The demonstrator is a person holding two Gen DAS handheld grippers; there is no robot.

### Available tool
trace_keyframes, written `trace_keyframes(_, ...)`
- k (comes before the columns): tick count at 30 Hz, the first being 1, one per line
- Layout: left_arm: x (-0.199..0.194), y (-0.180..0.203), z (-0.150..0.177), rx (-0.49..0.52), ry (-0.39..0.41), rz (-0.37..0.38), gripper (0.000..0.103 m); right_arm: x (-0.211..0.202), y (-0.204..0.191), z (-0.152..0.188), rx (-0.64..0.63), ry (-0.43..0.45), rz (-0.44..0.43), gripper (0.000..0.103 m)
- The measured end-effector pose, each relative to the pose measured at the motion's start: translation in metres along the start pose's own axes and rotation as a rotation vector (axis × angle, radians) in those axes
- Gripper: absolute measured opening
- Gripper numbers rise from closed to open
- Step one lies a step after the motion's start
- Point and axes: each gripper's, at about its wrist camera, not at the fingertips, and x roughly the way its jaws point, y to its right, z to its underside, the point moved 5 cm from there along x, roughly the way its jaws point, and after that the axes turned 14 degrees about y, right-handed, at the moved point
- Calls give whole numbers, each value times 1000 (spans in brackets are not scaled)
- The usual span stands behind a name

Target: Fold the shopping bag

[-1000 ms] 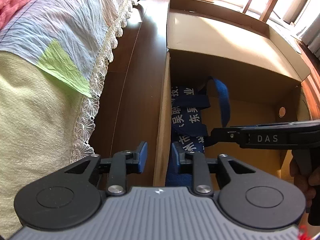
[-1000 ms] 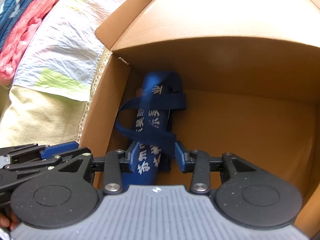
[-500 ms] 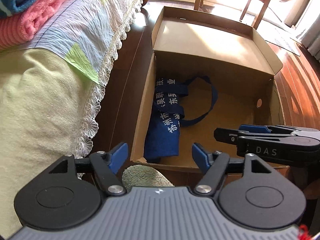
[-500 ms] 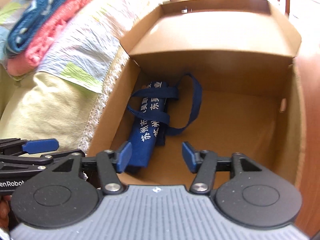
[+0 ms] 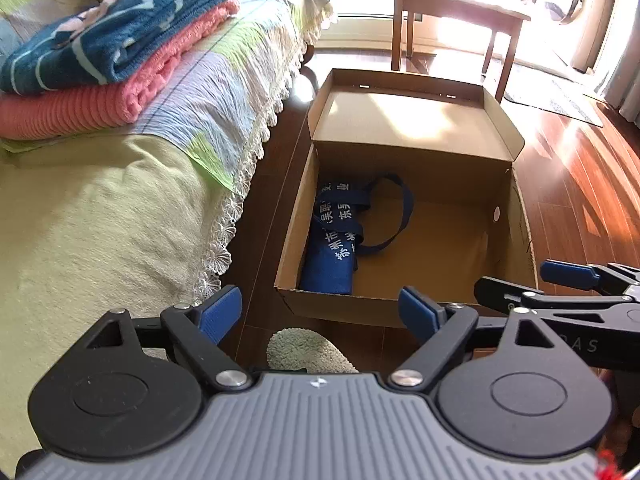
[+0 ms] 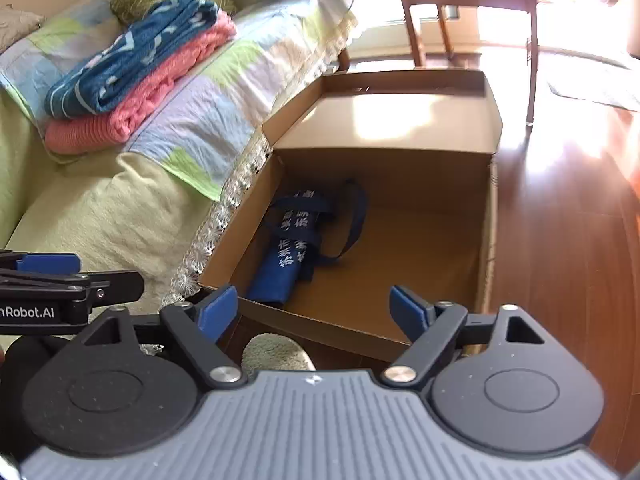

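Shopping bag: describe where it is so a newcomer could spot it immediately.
Find the open cardboard box on the wood floor beside the bed. Inside, along the wall nearest the bed, lies the shopping bag: a navy-blue folded bundle with white printed characters and looped straps, the only thing in the box.

cardboard box point(image 5: 400, 312) open on top, right half of its floor bare; folded shopping bag point(image 5: 332, 248) fills the left side against the wall. bed point(image 5: 100, 220) crowds box's left; wooden table point(image 5: 456, 20) behind.

A home bedroom: quilted bed point(image 5: 120, 200), folded blankets point(image 5: 104, 60), wooden floor point(image 5: 592, 168).
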Motion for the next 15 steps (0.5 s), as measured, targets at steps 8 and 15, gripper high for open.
trace_keyframes(8, -38, 14, 11, 49, 32, -61, 87, -60, -2, -14, -94, 97, 55, 101)
trace_keyframes(15, -54, 11, 14, 5, 61, -95, 87, -81, -6, -23, -126, 191, 139, 102)
